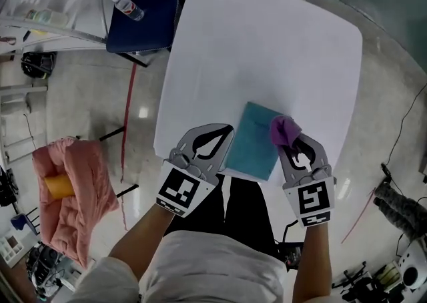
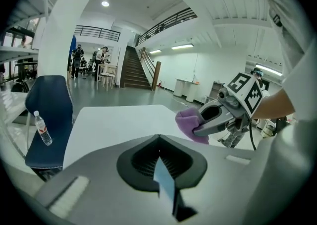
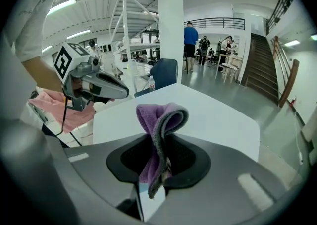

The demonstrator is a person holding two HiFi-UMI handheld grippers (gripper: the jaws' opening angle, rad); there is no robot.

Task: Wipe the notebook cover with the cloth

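A teal notebook (image 1: 252, 140) lies near the front edge of the white table (image 1: 267, 48). My left gripper (image 1: 227, 132) is at the notebook's left edge, and in the left gripper view a thin blue edge of the notebook (image 2: 165, 185) sits pinched between its shut jaws. My right gripper (image 1: 288, 137) is at the notebook's right top corner, shut on a bunched purple cloth (image 1: 283, 129). The cloth (image 3: 159, 132) stands up out of the jaws in the right gripper view. It also shows from the left gripper's side as a purple cloth (image 2: 189, 123).
A dark blue chair (image 1: 143, 21) with a water bottle (image 1: 127, 7) on it stands beyond the table's far left corner. A pink blanket (image 1: 77, 191) with an orange thing (image 1: 59, 186) lies on the floor at left. People stand far off in the hall.
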